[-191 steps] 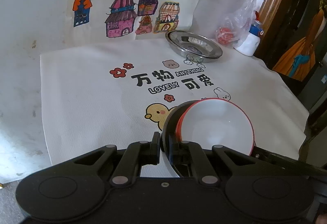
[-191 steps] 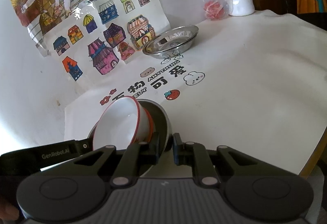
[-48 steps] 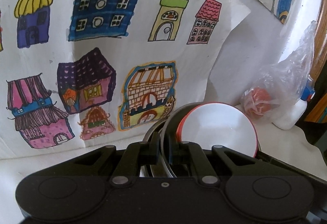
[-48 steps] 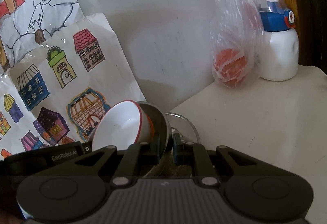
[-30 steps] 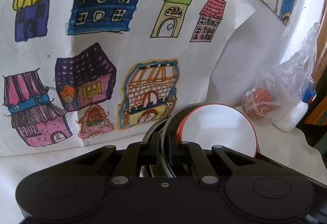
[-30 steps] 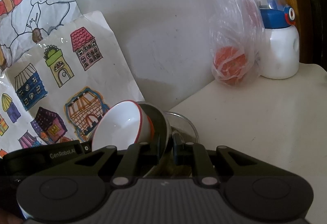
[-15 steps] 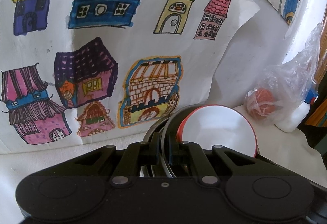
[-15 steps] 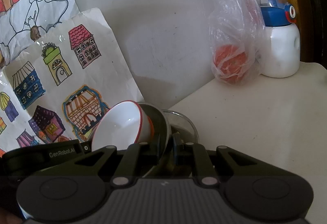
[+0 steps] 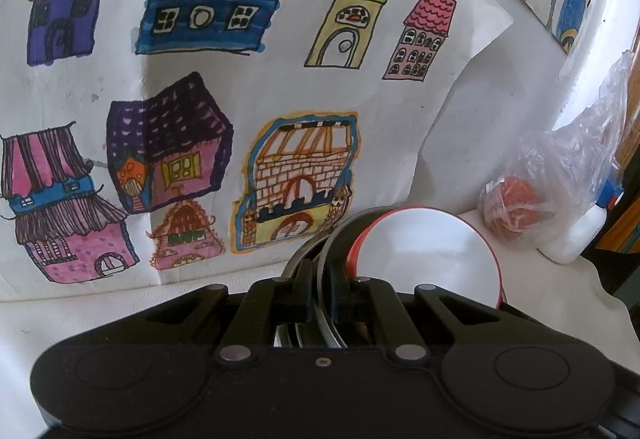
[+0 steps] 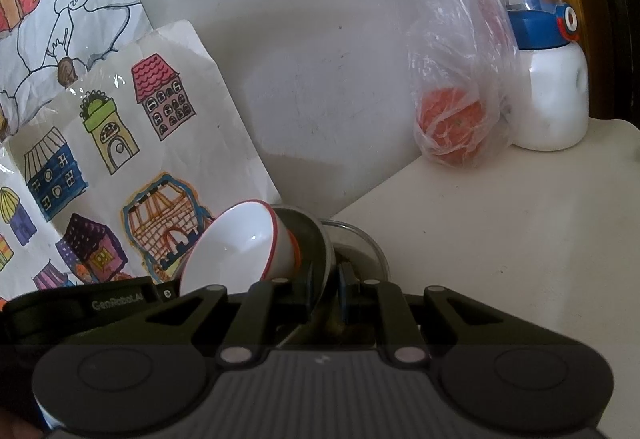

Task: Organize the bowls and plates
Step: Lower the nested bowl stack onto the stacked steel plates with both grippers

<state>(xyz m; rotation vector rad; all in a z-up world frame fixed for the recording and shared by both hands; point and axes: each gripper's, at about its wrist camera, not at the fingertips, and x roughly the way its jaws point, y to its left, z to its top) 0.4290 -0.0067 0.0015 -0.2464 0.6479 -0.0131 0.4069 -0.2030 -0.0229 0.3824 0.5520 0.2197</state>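
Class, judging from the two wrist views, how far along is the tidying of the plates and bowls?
Nearly done. The white bowl already sits in a metal plate. In hand: both the left gripper and the right gripper pinch that plate's rim, holding it tilted over a second metal plate by the wall. Left: lower it flat onto that plate and let go.

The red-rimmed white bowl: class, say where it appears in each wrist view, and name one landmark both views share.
Left wrist: red-rimmed white bowl low, right of centre, just beyond the fingers.
Right wrist: the bowl low, left of centre, tipped sideways.
Shared landmark: the plastic bag with an orange fruit.
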